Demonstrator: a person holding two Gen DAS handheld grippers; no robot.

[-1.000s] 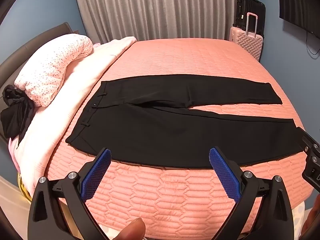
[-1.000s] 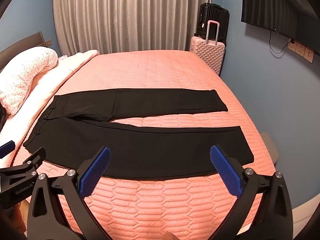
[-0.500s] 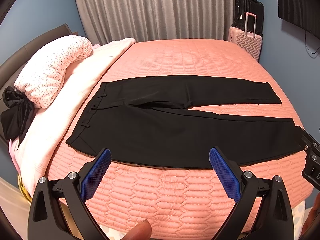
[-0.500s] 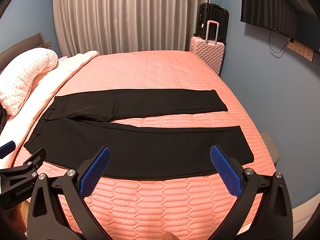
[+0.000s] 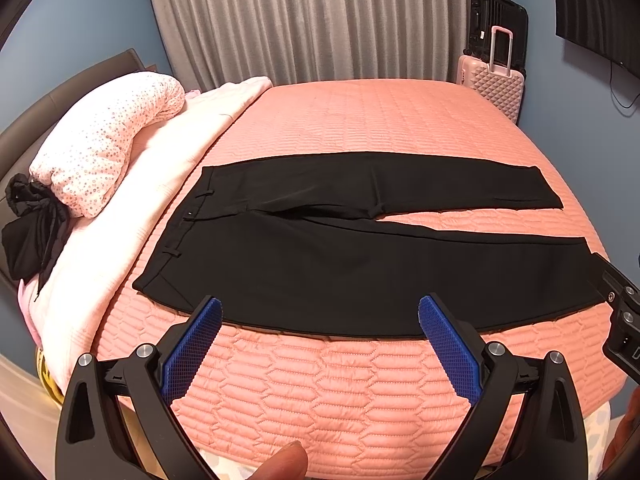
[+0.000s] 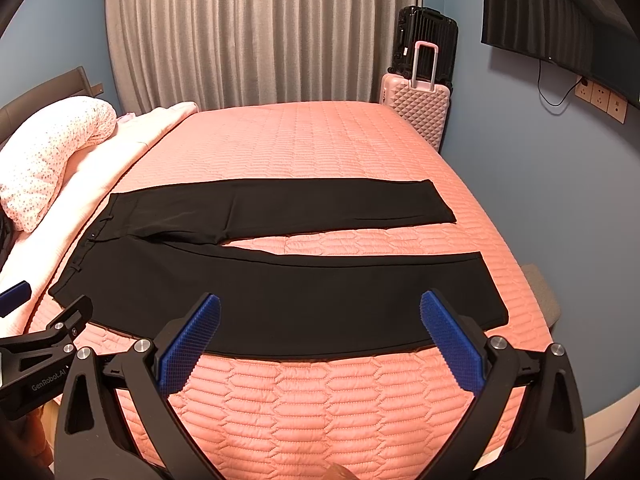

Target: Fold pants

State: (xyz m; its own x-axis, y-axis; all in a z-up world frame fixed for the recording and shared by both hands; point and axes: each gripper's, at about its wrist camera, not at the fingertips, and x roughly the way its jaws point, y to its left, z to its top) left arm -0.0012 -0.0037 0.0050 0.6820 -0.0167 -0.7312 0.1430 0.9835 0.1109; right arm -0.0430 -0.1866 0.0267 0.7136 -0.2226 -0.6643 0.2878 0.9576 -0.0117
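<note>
Black pants lie flat on a pink quilted bed, waistband at the left, both legs spread apart and running to the right. They also show in the right wrist view. My left gripper is open and empty, held above the bed's near edge, in front of the nearer leg. My right gripper is open and empty, also in front of the nearer leg, further right. Each gripper's body shows at the edge of the other's view.
A dotted rolled duvet and a pale blanket lie along the bed's left side, with a black garment beside them. A pink suitcase and a black one stand by the far wall. Grey curtains hang behind.
Almost nothing: both views have shifted very slightly. The pants have not moved and both grippers stay open.
</note>
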